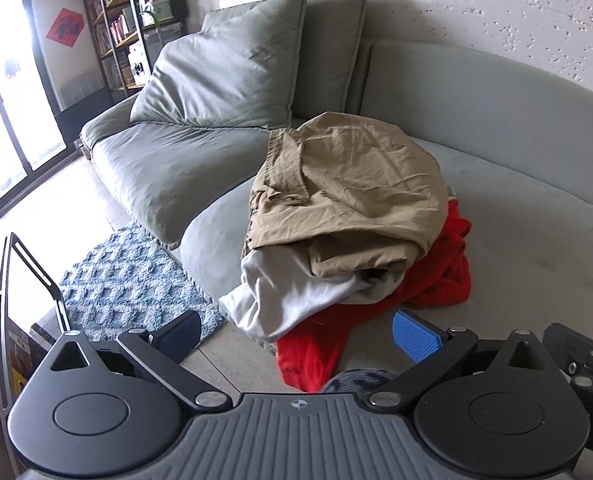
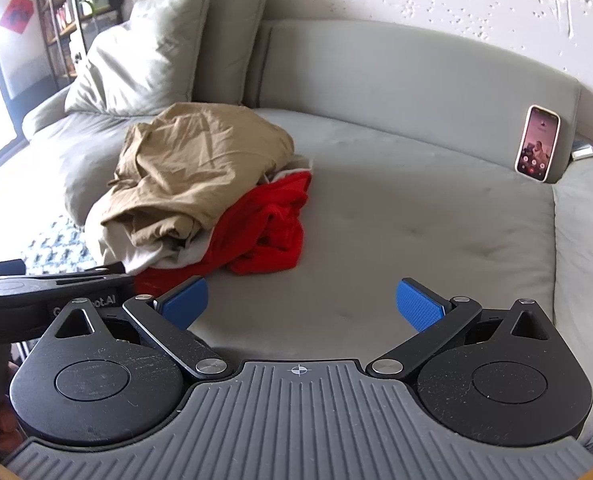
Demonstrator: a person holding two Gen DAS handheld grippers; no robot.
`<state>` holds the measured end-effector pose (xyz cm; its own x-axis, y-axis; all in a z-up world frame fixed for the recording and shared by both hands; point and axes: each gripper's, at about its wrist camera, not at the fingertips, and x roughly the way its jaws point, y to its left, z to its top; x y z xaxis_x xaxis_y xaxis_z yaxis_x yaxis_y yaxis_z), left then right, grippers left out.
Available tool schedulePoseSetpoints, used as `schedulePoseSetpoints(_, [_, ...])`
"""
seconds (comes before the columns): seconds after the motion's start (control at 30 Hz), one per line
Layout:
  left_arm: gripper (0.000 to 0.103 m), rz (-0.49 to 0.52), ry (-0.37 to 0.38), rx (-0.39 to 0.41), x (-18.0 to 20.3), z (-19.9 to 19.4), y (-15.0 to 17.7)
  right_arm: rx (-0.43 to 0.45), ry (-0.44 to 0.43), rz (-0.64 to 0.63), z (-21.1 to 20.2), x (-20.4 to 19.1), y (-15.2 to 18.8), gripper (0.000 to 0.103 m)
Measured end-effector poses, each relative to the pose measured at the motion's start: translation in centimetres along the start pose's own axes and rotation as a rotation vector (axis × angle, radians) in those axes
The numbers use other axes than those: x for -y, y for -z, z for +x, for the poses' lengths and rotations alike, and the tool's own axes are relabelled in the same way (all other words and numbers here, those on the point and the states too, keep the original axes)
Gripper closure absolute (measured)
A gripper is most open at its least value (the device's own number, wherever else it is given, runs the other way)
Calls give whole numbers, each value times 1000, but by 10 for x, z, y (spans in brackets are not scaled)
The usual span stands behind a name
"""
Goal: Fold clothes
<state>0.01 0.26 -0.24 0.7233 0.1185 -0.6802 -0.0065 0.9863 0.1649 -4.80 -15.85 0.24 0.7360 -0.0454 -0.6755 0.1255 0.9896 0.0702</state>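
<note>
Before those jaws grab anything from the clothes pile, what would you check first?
1. Left gripper jaws open, holding nothing: ok.
2. Right gripper jaws open, holding nothing: ok.
3. Tan garment on top of the pile, uncovered: ok.
4. Bare sofa seat beside the pile for folding: ok.
5. Phone away from the pile: ok.
6. Red garment and white garment tangled underneath: cannot tell.

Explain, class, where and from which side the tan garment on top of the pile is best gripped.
Probably the tan garment at its seamed hem edge, approached from the left gripper's side. That edge lies exposed atop the pile, thin enough for open jaws; elsewhere it bunches over the white garment.
</note>
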Motion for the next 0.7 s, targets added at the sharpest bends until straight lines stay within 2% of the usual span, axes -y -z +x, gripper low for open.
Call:
schedulePoseSetpoints(0.17, [1,-17,3,-10,-4,3,3,-7,-20,-1,2,-1,4,0])
schedulePoseSetpoints(0.33, [1,-34,7,-20,-7,7,6,-48,-22,-56,8,-12,8,0])
schedulePoseSetpoints(0.7, [1,-49,11,-32,-9,11,9,-66,-22,-61,17,-15,8,0])
